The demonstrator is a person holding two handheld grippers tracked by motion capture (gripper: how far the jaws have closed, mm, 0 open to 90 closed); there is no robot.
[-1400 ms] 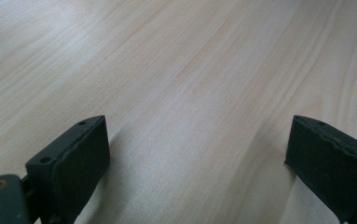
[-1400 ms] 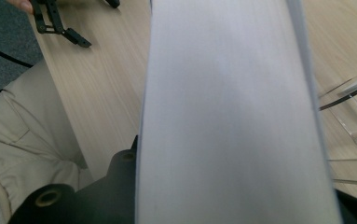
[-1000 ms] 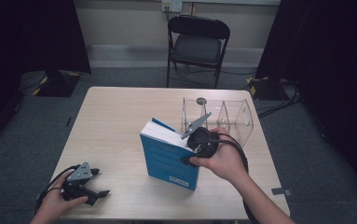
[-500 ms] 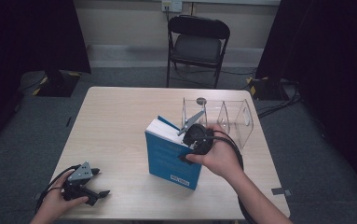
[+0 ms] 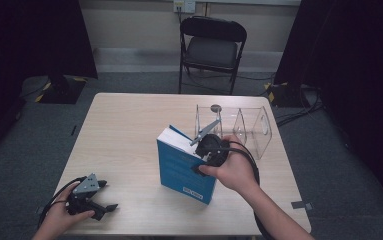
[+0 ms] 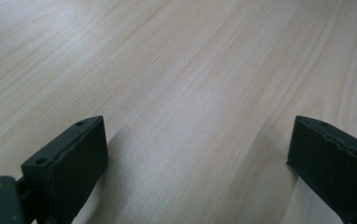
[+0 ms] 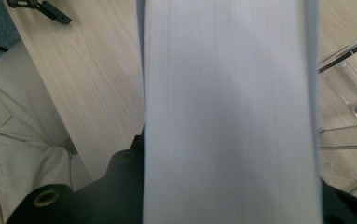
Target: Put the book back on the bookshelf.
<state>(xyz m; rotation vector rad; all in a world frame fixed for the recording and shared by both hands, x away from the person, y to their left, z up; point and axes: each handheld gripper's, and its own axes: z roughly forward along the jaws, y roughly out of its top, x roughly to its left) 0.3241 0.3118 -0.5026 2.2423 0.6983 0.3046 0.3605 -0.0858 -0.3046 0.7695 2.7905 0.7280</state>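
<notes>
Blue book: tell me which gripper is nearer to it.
Right. The right gripper is clamped on the blue book at its top edge; the left gripper rests apart near the table's front left corner.

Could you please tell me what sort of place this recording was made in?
Probably a recording studio or lab: a bare wooden table ringed by black curtains, a folding chair against the wall, cables taped down on grey carpet.
</notes>
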